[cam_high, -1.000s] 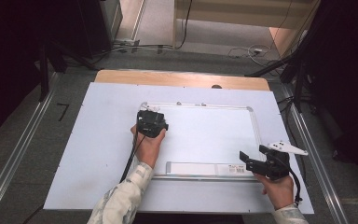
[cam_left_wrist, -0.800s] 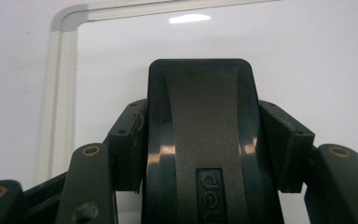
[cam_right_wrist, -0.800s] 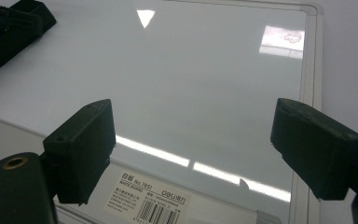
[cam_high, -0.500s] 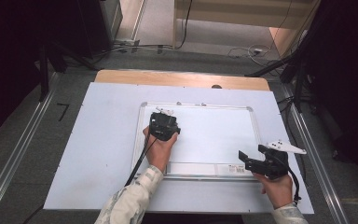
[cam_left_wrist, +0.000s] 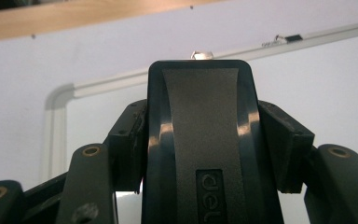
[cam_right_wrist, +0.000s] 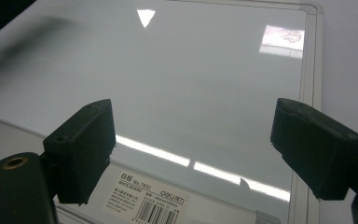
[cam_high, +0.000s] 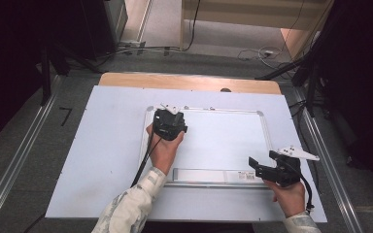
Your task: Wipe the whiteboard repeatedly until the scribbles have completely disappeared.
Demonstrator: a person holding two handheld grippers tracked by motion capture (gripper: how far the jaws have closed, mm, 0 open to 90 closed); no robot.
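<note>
Moved rightward across white rectangular metal-framed whiteboard [cam_high: 223, 141]: left gripper [cam_high: 169, 124], clamped on black plastic eraser [cam_left_wrist: 200, 140]. Right gripper [cam_high: 264, 170] wide, empty. Wiping step probable; next, press and sweep.

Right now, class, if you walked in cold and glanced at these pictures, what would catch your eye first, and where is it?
First, the whiteboard lying flat in the middle of the pale blue table. Next, the left claw near the board's far left corner, shut on a black eraser marked "deli". Last, the right claw at the board's near right corner, open, above a barcode label.
</note>
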